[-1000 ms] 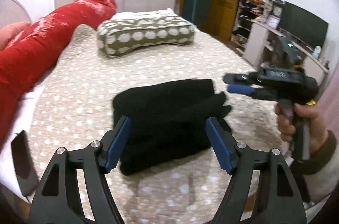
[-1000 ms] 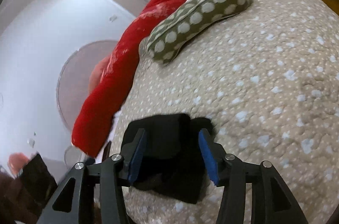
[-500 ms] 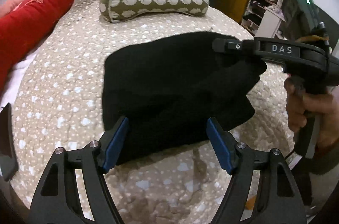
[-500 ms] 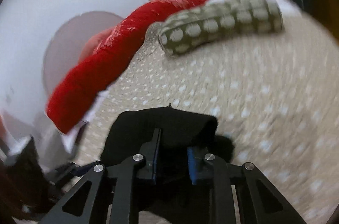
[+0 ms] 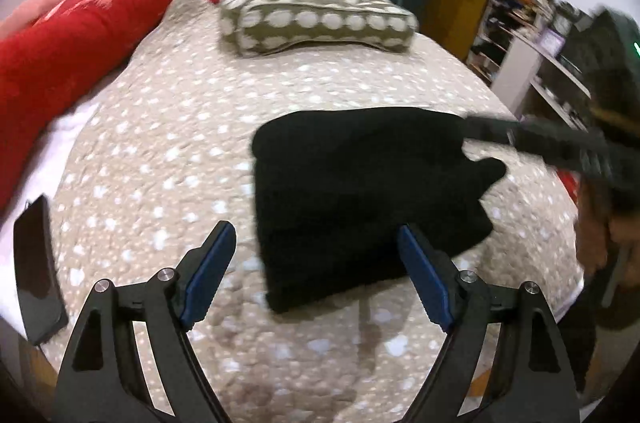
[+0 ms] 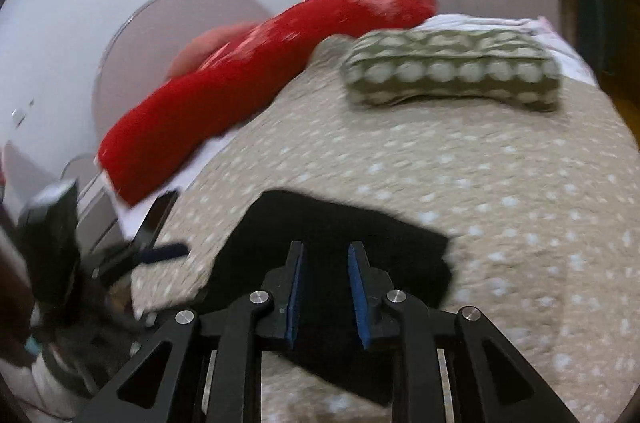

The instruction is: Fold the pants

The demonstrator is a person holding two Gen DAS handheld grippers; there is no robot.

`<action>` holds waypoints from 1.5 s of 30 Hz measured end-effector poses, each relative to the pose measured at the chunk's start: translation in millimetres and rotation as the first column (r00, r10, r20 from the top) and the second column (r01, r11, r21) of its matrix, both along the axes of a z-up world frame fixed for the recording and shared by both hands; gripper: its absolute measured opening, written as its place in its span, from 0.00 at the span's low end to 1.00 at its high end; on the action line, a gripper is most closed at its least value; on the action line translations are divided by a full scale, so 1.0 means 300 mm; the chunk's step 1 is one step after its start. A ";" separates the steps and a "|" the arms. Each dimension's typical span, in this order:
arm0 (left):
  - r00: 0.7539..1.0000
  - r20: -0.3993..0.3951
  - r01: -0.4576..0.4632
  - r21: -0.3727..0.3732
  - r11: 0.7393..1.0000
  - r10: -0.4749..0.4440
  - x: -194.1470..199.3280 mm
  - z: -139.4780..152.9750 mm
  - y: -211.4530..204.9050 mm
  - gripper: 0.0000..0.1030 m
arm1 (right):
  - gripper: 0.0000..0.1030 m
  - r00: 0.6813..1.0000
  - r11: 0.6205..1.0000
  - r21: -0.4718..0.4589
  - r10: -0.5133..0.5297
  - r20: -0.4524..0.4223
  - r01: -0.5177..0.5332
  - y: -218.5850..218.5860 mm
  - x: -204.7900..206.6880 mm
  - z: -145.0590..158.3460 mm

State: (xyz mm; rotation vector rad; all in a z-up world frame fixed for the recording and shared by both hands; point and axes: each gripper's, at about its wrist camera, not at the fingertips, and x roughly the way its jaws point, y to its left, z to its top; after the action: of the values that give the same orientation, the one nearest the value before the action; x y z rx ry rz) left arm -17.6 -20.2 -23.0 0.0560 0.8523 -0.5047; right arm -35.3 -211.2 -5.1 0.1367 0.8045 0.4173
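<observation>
The black pants [image 5: 360, 191] lie folded in a thick stack on the beige dotted bedspread [image 5: 168, 143]. My left gripper [image 5: 316, 275] is wide open just above the stack's near edge, holding nothing. My right gripper [image 6: 324, 287] hovers over the pants [image 6: 320, 223] with its blue pads a narrow gap apart, nothing visibly between them. In the left wrist view the right gripper [image 5: 492, 135] reaches in blurred over the stack's far right corner.
A green dotted pillow [image 5: 316, 19] lies at the head of the bed. A long red bolster [image 5: 100, 35] runs along the left side. A dark phone [image 5: 36, 263] lies at the bed's left edge. Shelves and a TV [image 5: 560, 35] stand at right.
The right gripper closed to a narrow gap over the pants and has since widened slightly. The left gripper has shifted left. The view swung toward the head of the bed.
</observation>
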 end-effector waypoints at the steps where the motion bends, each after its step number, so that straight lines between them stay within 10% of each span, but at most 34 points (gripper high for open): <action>1: 1.000 -0.023 -0.018 0.000 1.000 0.018 0.010 -0.014 0.010 0.81 | 0.20 1.000 1.000 -0.004 0.015 -0.023 -0.015 0.014 -0.007 -0.024; 10: 0.995 -0.096 -0.021 0.020 1.000 0.022 0.023 -0.095 -0.030 0.81 | 0.21 0.994 0.995 -0.089 0.046 -0.096 -0.054 0.007 -0.142 -0.189; 22: 0.996 -0.015 -0.089 0.020 0.996 0.089 0.063 -0.015 -0.043 0.81 | 0.23 0.999 0.998 -0.027 -0.049 -0.016 0.048 -0.025 -0.088 -0.043; 37: 0.989 -0.089 -0.117 0.048 0.992 0.120 0.200 -0.110 -0.137 0.81 | 0.24 0.985 0.988 0.061 -0.135 -0.110 0.142 -0.065 0.138 -0.180; 45: 0.989 -0.092 -0.116 0.047 0.992 0.120 0.202 -0.112 -0.146 0.82 | 0.27 0.993 0.994 -0.070 -0.092 -0.069 0.087 0.005 -0.035 -0.093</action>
State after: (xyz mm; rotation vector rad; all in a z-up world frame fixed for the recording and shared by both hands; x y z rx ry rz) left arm 42.9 -64.0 -56.5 0.0194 0.9531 -0.3810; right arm -45.8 -209.8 -33.2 0.1256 0.8789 0.3016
